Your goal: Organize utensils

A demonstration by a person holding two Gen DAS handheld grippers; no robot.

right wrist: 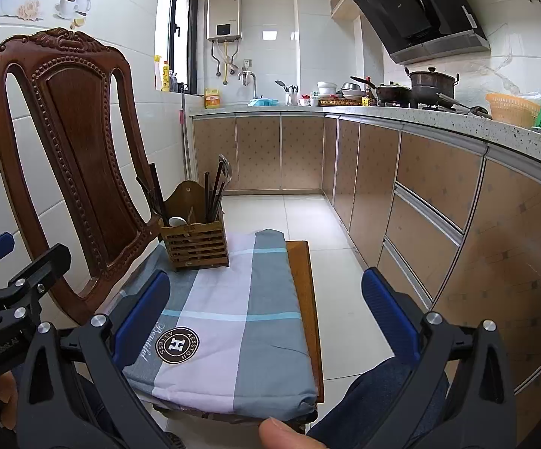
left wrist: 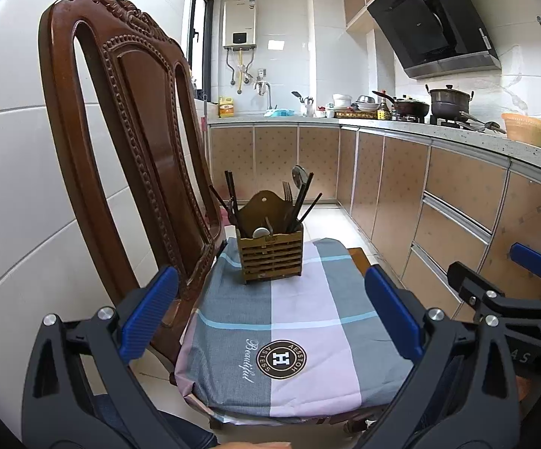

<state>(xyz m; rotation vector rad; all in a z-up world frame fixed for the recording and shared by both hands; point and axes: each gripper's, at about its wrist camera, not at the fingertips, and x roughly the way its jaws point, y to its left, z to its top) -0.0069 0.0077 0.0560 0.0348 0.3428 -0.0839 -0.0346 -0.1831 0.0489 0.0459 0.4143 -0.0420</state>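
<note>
Room: a tiled kitchen is stretching away behind the caddy, with a long bench (right wrist: pixel 439 121) running along the right wall and carrying pots and bowls.
Chair: a carved wooden chair (left wrist: pixel 128 119) is standing with its back rising to the left of the caddy, and a plaid cushion (left wrist: pixel 300 321) is covering the seat under it.
Caddy: a slatted wooden utensil caddy (left wrist: pixel 270 254) is sitting upright at the far end of the cushion, close beside the chair back.
Utensils: chopsticks, a fork and spoons (left wrist: pixel 300 194) are standing in the caddy, long axes near vertical, handles down, tips fanning upward and outward.
Left gripper (left wrist: pixel 270 318): its fingers are standing wide apart, holding nothing, and the caddy is lying straight ahead of them, well apart.
Right gripper (right wrist: pixel 266 318): its fingers are likewise spread and empty; the caddy is lying ahead and to their left.
Nearer hand: the left seems better lined up with the caddy.
Coming move: likely a forward reach, closing across an upright handle.
Loose utensils: none are showing on the cushion.
</note>
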